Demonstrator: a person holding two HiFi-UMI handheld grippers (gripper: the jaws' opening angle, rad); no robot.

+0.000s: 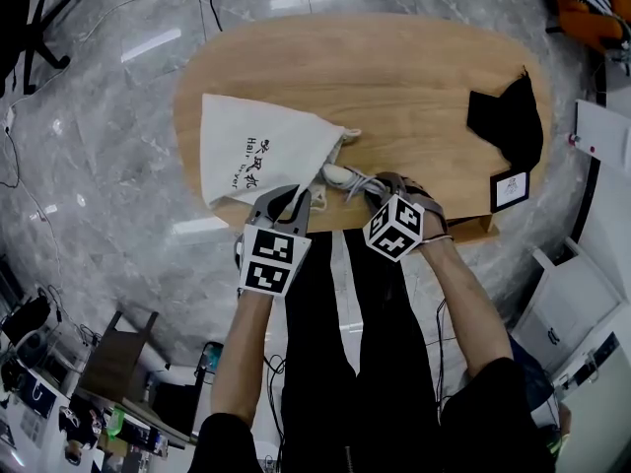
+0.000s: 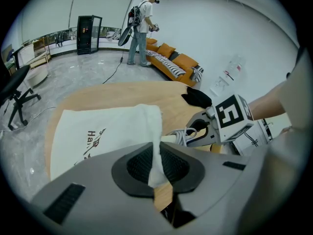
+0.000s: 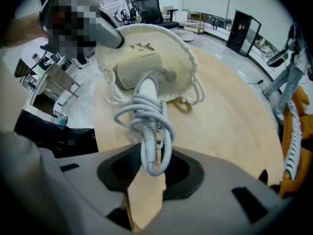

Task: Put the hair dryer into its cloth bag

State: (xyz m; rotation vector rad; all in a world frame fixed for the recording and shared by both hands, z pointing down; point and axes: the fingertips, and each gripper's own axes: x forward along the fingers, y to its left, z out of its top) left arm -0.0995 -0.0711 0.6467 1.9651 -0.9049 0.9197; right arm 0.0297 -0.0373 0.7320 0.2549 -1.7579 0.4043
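Nearest the lens: right gripper (image 3: 149, 175), fingers (image 3: 183, 175) clenched on the coiled cord (image 3: 146, 126), pads touching the loops on both sides. Points steeply down at the table (image 3: 225, 111).

Left gripper (image 2: 159, 173): fingers (image 2: 134, 168) pinched on a fold of the cloth bag (image 2: 98, 131) at its mouth. Holds that edge up off the wood.

Step in hand, by judgement: feeding the trailing handle (image 3: 146, 89) and cord in after the body.

To do it well:
- Keep the left pinch high and the mouth wide.
- Lift the cord bundle just clear of the table.
- Push along the handle's line, toward the bag's closed end.
- Avoid snagging loops on the drawstring (image 3: 193, 66).
- Gather any stray loop before letting go.

Hair dryer (image 3: 139, 70): cream body already inside the bag's mouth, white handle sticking out toward the right gripper, near the table's front edge. Smooth, hard-looking plastic.

Cord: pale grey, wound in loose loops round the handle's end, with a ribbed sleeve at the joint.

Bag: off-white, dark print on one face, twisted rope drawstring along the rim.
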